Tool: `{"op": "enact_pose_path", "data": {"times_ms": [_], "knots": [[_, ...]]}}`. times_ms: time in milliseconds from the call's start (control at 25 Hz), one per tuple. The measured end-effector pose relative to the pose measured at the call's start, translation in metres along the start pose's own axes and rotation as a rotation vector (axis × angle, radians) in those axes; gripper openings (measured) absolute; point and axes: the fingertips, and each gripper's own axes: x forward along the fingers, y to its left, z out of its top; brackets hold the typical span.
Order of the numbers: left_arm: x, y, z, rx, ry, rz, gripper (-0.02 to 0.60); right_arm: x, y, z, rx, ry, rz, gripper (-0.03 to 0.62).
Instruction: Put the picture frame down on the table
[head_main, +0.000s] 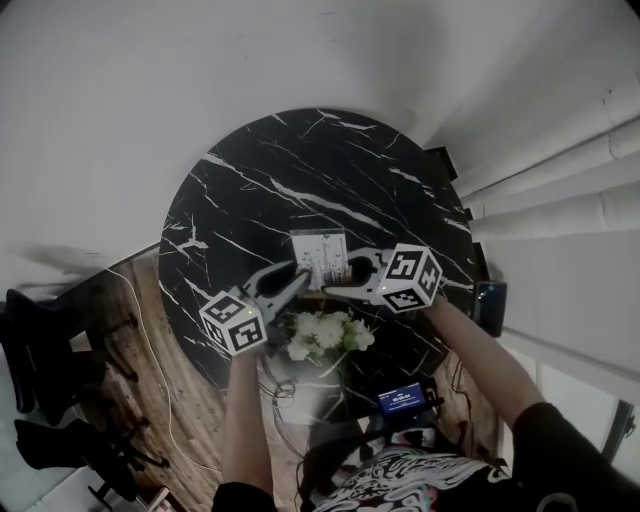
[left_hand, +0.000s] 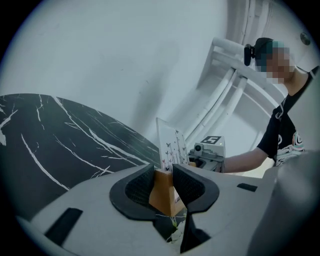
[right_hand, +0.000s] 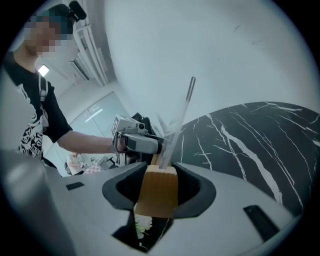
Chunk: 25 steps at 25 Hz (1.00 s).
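The picture frame (head_main: 318, 256) stands at the middle of the head view, over the black marbled table (head_main: 260, 170). Its clear printed panel rises from a wooden base (left_hand: 164, 192). The left gripper (head_main: 298, 282) is clamped on one end of that base and the right gripper (head_main: 336, 288) on the other. White flowers (head_main: 325, 333) show just below them in the frame.

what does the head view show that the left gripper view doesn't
Only the head view: the table's full round outline, the wooden floor, a blue-lit screen and the left gripper's marker cube. Only the left gripper view: its jaws shut on the wooden base, and the butterfly print above it. Both: the picture frame, with the right gripper at its other end.
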Motion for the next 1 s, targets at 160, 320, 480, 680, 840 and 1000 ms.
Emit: {"op": "enact_pose_path", "data": {"times_ms": [160, 320, 480, 680, 840, 1000], "knots": [[0.003, 0.008, -0.010, 0.038, 0.052, 0.014, 0.124, 0.011, -0.008, -0.017, -0.104, 0.096, -0.004, 0.141], [0.009, 0.014, -0.020, 0.071, 0.094, 0.033, 0.124, 0.018, -0.018, -0.034, -0.148, 0.150, -0.010, 0.141], [0.009, 0.021, -0.028, 0.095, 0.113, 0.057, 0.124, 0.025, -0.026, -0.045, -0.219, 0.209, -0.028, 0.141], [0.007, 0.023, -0.034, 0.139, 0.138, 0.069, 0.122, 0.031, -0.031, -0.050, -0.313, 0.258, -0.059, 0.141], [0.009, 0.019, -0.042, 0.205, 0.177, 0.067, 0.121, 0.033, -0.040, -0.059, -0.344, 0.299, -0.114, 0.141], [0.010, 0.016, -0.044, 0.255, 0.193, 0.067, 0.121, 0.033, -0.042, -0.061, -0.333, 0.303, -0.139, 0.141]]}}
